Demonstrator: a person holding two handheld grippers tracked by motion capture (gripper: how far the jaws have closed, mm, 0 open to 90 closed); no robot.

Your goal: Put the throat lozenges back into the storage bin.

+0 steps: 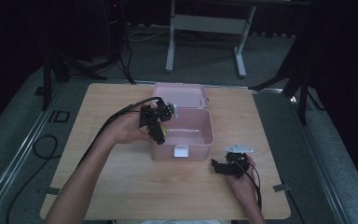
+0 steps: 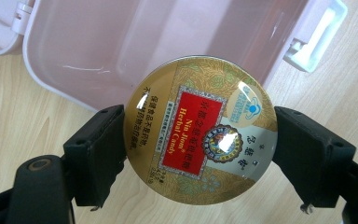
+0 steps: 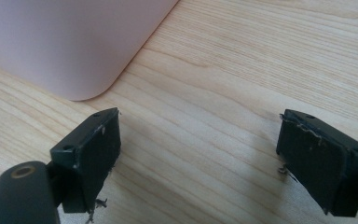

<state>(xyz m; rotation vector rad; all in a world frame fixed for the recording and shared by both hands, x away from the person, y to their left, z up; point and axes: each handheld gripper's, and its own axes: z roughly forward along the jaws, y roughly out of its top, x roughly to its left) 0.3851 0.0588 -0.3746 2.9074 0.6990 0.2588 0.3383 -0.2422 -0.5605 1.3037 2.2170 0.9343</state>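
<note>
Over the box [image 2: 98, 56] rim, fingers grip tin [image 2: 200, 130].

You work at a light wooden table [image 1: 121, 196] with rounded corners, and its grain runs across the top. Around it you see grey carpet floor [image 1: 9, 140], with a pale metal strip [image 1: 18, 154] along your left side. Black cables [image 1: 37, 144] lie on the carpet there, and more cables [image 1: 126, 56] are at the back left. Behind the table stands a white desk frame [image 1: 205, 28] with two legs and flat feet. Dark stands [image 1: 56, 65] are at both sides. The room behind is very dark; the light falls mostly on the table.
</note>
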